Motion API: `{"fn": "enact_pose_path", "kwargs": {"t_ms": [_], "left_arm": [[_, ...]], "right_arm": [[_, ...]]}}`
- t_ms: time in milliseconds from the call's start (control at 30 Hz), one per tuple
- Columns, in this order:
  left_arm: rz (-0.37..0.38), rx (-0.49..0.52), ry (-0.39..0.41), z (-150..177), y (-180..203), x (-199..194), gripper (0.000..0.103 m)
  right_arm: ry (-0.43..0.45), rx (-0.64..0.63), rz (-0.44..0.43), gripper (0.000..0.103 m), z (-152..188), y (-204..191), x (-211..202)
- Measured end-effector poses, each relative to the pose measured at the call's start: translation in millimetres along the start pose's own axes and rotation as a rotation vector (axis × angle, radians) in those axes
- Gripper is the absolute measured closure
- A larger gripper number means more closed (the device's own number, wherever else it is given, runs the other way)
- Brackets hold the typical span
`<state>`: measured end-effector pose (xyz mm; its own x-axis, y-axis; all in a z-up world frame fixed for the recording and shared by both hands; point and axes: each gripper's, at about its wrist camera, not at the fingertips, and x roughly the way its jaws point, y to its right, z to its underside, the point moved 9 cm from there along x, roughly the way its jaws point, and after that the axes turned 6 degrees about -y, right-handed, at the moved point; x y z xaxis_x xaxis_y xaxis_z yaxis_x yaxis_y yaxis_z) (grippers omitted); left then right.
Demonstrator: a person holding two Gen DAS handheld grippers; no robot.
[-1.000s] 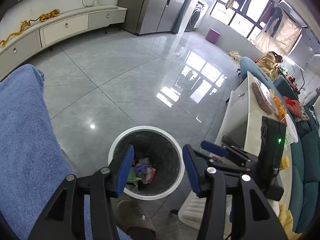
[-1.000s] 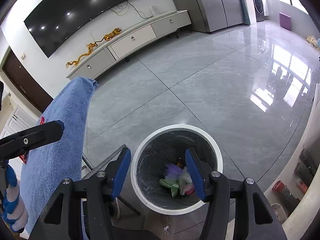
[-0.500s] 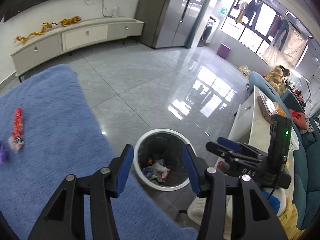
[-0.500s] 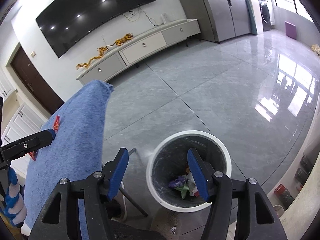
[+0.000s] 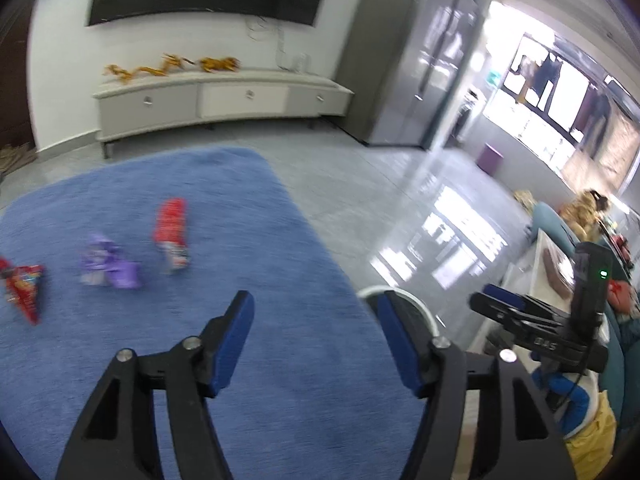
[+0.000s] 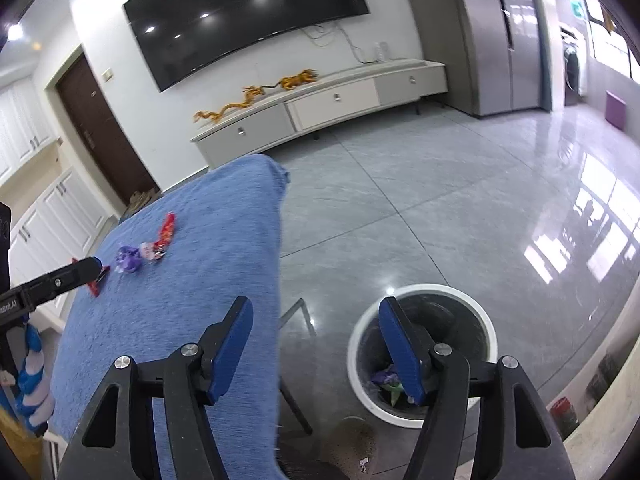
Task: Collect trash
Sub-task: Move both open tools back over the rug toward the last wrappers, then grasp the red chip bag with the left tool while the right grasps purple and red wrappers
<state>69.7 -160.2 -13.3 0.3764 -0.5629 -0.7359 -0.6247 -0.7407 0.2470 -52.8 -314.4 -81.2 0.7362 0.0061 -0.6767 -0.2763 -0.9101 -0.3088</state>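
Three wrappers lie on the blue cloth-covered table (image 5: 280,360): a long red one (image 5: 171,229), a purple one (image 5: 108,266) and a red triangular one (image 5: 24,286) at the left. They also show in the right wrist view: the long red wrapper (image 6: 166,232) and the purple wrapper (image 6: 129,258). My left gripper (image 5: 314,342) is open and empty above the table, short of the wrappers. My right gripper (image 6: 316,350) is open and empty, over the table's edge and the white-rimmed trash bin (image 6: 424,292) that holds several wrappers. The bin's rim (image 5: 370,291) peeks out past the table in the left wrist view.
A low TV cabinet (image 6: 320,108) and wall TV (image 6: 244,16) stand across the grey tiled floor (image 6: 440,208). A white counter (image 5: 540,252) with items is at the right. A slipper (image 6: 352,446) lies by the bin.
Both grippers swung left and up from over the bin toward the blue table. The wrappers on the cloth came into full view. Both stay open and empty.
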Motion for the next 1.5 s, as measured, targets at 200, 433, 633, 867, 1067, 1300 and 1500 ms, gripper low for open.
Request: {"fn": "enact_pose_path", "kwargs": {"t_ms": [200,433,633,867,1067,1300,1500], "left_arm": [[-0.154,-0.115,0.065,9,-96,-33,0.036],[-0.424,-0.224,0.131,32,-221,-59,0.023],[-0.469,-0.297,0.141,40,-294,-65,0.022],[-0.445,-0.303,0.113,37,-319,-40,0.02],[-0.452,-0.271,0.095,20,-327,-11,0.02],[-0.441,-0.285,0.051,22,-347,11,0.02],[-0.374,-0.323,0.032,24,-355,20,0.02]], "right_arm": [[-0.012,-0.07,-0.027,0.037,-5,-43,8],[-0.046,-0.134,-0.069,0.028,-13,-85,30],[-0.082,-0.209,-0.136,0.02,-24,-134,66],[-0.124,-0.225,-0.185,0.012,-35,-169,110],[-0.138,-0.274,-0.234,0.0,-47,-209,147],[-0.155,-0.304,-0.268,0.0,-63,-242,191],[-0.206,-0.269,-0.332,0.0,-82,-249,232]]}}
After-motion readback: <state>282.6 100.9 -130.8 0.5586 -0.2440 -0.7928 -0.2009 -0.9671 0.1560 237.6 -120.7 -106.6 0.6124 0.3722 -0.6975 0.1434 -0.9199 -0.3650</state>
